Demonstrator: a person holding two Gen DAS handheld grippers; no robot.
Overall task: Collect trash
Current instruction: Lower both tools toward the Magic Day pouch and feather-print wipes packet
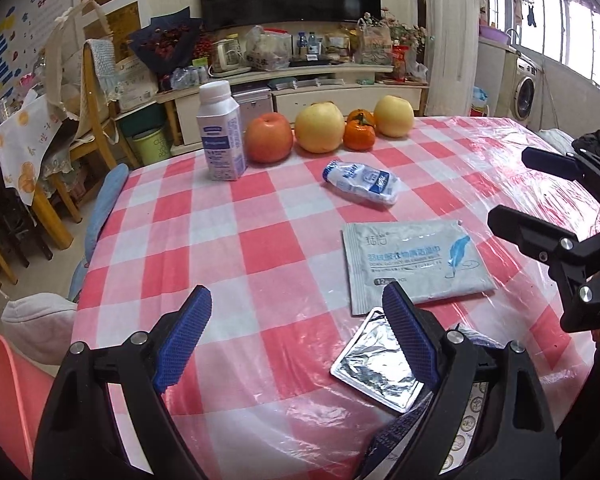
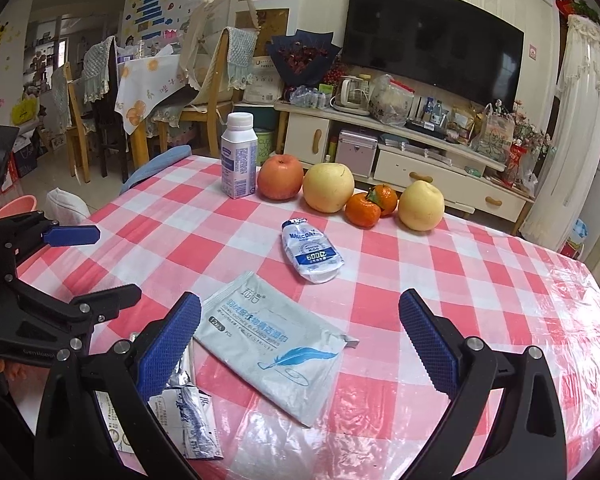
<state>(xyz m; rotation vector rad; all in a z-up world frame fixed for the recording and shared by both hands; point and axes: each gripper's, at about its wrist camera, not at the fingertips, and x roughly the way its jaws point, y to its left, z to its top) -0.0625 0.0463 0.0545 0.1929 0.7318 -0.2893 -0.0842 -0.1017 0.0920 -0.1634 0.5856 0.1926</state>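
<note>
Trash lies on the red-and-white checked tablecloth [image 1: 236, 248]. A flat grey wet-wipe packet [image 1: 416, 264] [image 2: 276, 348] is nearest. Beyond it rests a crumpled white-and-blue pouch [image 1: 362, 182] [image 2: 312, 254]. A silver foil wrapper [image 1: 376, 368] [image 2: 178, 380] lies by the near edge, beside a flattened printed wrapper [image 2: 192, 420]. My left gripper [image 1: 297, 292] [image 2: 116, 263] hovers open over bare cloth, its right finger just above the foil. My right gripper [image 2: 300, 300] [image 1: 510, 186] is open above the grey packet, touching nothing.
At the table's far side stand a white bottle [image 1: 222, 132] [image 2: 238, 156], a red apple [image 1: 269, 137], two yellow pears [image 1: 319, 128] and two tangerines [image 1: 359, 134]. A pink tub [image 1: 4, 392] sits on the floor at the left, near a blue-cushioned chair [image 1: 104, 204].
</note>
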